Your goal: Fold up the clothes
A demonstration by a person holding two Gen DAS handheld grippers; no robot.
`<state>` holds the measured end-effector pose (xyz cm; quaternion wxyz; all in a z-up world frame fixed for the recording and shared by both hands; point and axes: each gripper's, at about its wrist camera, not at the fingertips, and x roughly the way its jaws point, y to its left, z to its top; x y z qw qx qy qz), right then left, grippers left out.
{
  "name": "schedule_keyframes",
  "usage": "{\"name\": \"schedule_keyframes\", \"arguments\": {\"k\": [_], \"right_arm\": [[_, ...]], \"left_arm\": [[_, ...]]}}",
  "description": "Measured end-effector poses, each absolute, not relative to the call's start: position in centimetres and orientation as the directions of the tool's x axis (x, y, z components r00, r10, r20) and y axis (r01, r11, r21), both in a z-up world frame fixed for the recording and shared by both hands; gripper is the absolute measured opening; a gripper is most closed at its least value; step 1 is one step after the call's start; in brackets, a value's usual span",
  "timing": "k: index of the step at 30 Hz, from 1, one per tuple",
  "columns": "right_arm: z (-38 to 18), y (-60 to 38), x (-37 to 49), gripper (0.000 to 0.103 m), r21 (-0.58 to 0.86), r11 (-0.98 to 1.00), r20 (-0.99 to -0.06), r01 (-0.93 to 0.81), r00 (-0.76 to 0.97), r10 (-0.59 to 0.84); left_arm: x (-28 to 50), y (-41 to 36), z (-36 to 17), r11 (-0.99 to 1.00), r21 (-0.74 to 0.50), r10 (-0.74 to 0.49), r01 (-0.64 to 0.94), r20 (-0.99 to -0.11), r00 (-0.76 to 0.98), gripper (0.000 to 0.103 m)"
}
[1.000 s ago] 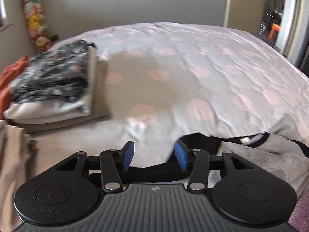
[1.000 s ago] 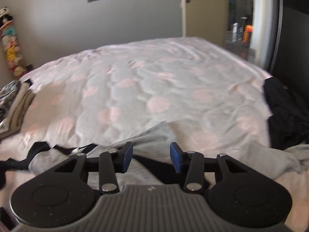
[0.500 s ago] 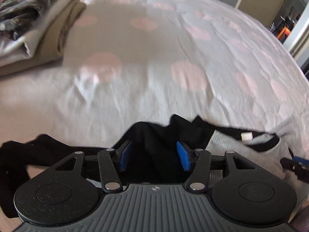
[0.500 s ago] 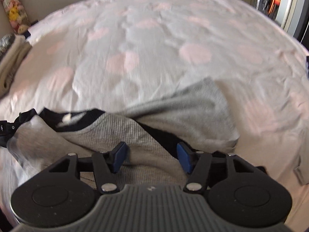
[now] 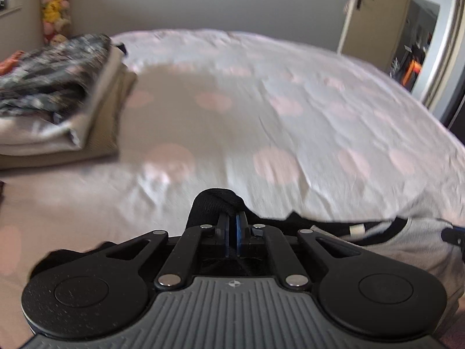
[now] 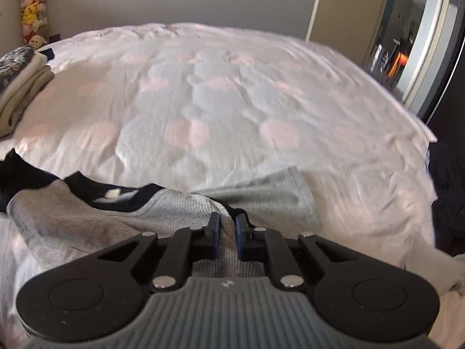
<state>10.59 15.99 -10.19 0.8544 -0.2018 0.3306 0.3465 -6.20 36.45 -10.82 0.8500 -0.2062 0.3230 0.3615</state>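
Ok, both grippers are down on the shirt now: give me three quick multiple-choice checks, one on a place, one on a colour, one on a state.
1. Where is the stack of folded clothes in the left wrist view?
A. left on the bed
B. right, by the door
C. under the gripper

2. What colour are the spots on the bedspread?
A. green
B. pink
C. navy

3. How does the left gripper stand?
A. wide open, nothing in it
B. shut on black fabric
C. shut on a hanger

Key: 1 A, the stack sits at the left edge; 2 B, pale pink rounds cover the cloth; 3 B, the black fabric bunches out of the shut fingers.
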Motion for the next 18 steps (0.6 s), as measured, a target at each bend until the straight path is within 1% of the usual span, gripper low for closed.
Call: {"name": "schedule_keyframes", "arguments": {"k": [2,7,10,15,18], "right_arm": [[-8.6,15.8,9.3,0.012,-0.111,0.669,-0.676,-0.735,0.549,0.492],[-2.4,15.5,6.2,0.012,-0.094,0.632,-0.541,-0.769,0.572,0.616],[1.3,15.6,4.3,0.012,-0.076,0.599,-0.461,-0.797,0.561,0.687],[6.1,15.3,1.1,0.011,-0.060,0.531,-0.332,-0.845,0.518,0.788],[7.6,15.0,0.4,0.011,-0.043,0.524,-0.288,-0.851,0.512,0.809]], "left_arm": [[-8.1,36.7,-9.1,0.607,-0.162,0.519,-0.778,-0.660,0.543,0.002],[-12.3,36.8,-4.5,0.521,-0.253,0.608,-0.815,-0.561,0.562,0.002],[-14.5,36.1,-1.3,0.493,-0.278,0.667,-0.825,-0.487,0.563,0.002],[-18.4,34.6,4.5,0.462,-0.302,0.765,-0.834,-0.341,0.547,0.002],[-19.3,34.3,6.5,0.473,-0.306,0.772,-0.826,-0.308,0.557,0.002]]}}
